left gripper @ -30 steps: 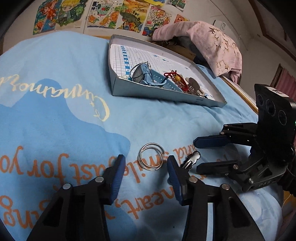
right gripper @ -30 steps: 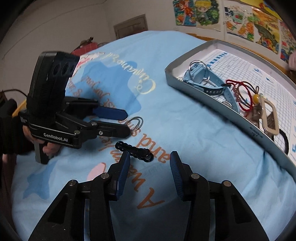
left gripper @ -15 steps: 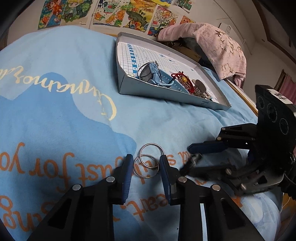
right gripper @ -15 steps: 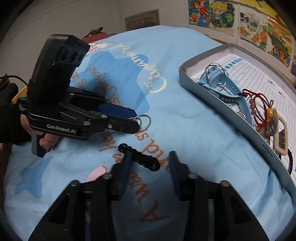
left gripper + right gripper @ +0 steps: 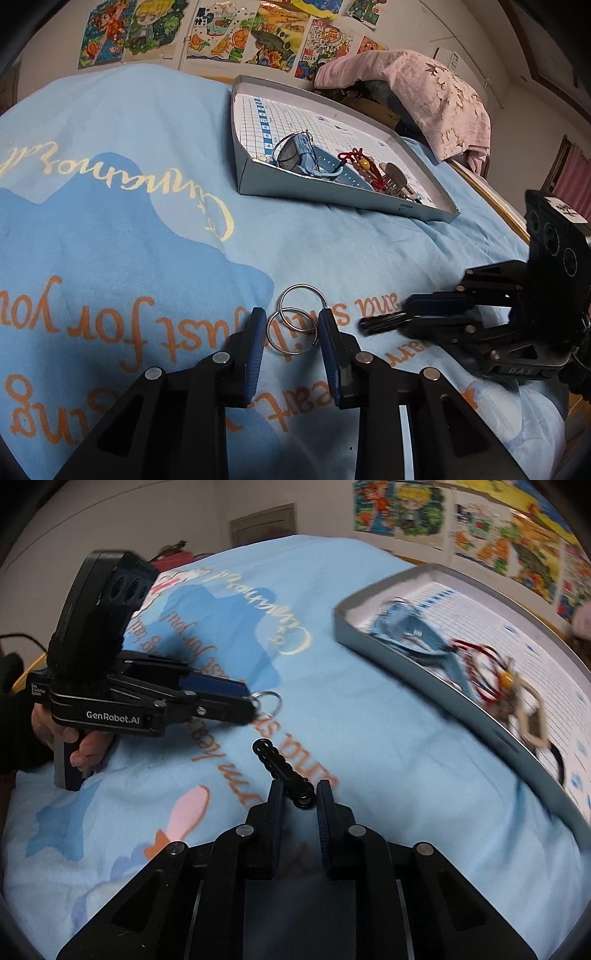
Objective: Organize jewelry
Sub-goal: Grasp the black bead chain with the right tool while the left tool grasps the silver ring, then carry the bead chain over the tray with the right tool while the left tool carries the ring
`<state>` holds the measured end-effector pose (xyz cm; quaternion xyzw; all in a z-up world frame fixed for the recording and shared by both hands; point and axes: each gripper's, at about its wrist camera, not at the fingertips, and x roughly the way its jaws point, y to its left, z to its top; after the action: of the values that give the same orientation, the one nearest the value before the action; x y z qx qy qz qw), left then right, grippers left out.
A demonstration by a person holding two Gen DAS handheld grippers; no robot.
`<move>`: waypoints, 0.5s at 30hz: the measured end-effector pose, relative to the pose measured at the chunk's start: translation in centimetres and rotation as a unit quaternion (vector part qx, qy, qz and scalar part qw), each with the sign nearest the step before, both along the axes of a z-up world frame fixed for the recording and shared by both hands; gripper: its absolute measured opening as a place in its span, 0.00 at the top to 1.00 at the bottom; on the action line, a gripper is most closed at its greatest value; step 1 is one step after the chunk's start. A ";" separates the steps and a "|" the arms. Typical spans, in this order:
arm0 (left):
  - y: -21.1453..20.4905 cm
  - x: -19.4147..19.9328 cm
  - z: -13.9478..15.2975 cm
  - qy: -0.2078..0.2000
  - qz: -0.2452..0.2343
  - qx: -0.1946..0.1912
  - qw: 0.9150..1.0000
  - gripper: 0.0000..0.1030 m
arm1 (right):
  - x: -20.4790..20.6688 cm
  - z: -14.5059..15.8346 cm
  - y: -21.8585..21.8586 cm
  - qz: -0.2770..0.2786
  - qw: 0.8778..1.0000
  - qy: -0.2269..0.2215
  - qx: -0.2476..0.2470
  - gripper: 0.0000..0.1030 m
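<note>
Two linked silver rings [image 5: 295,321] lie on the blue blanket. My left gripper [image 5: 291,332] is closed around the nearer ring, its pads touching the ring's sides; it also shows in the right wrist view [image 5: 255,705] with a ring [image 5: 269,703] at its tips. A black beaded bracelet [image 5: 284,771] lies stretched on the blanket. My right gripper [image 5: 299,801] is closed on its near end; it also shows in the left wrist view [image 5: 388,321]. A grey tray [image 5: 332,192] farther back holds a blue watch [image 5: 299,153], a red bead string [image 5: 364,168] and other pieces.
A pink cloth [image 5: 424,88] is heaped behind the tray. Drawings [image 5: 229,29] hang on the far wall. The bed's wooden edge [image 5: 491,199] runs along the right. The tray's wall [image 5: 424,675] rises at the right of the right wrist view.
Both grippers have moved forward and closed: the left around the silver rings, the right onto the black bracelet's end. The rings have spread apart slightly.
</note>
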<state>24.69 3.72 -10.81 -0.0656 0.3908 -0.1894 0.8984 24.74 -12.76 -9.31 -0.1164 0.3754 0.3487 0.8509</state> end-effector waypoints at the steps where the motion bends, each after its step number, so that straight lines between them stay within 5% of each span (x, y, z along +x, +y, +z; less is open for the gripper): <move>1: -0.3 -0.2 0.1 -0.003 0.000 0.002 1.000 0.74 | -0.3 0.1 -0.4 -0.010 1.000 -0.001 0.002 0.85; 15: -1.6 -1.2 3.0 -0.056 0.004 0.054 0.997 0.74 | -0.1 1.2 -3.4 -0.104 0.993 -0.045 0.045 0.85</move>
<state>23.52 2.12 -7.85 -0.0078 0.3494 -0.1675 0.9218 24.63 -16.21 -8.09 -0.0540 0.3307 0.2693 0.9029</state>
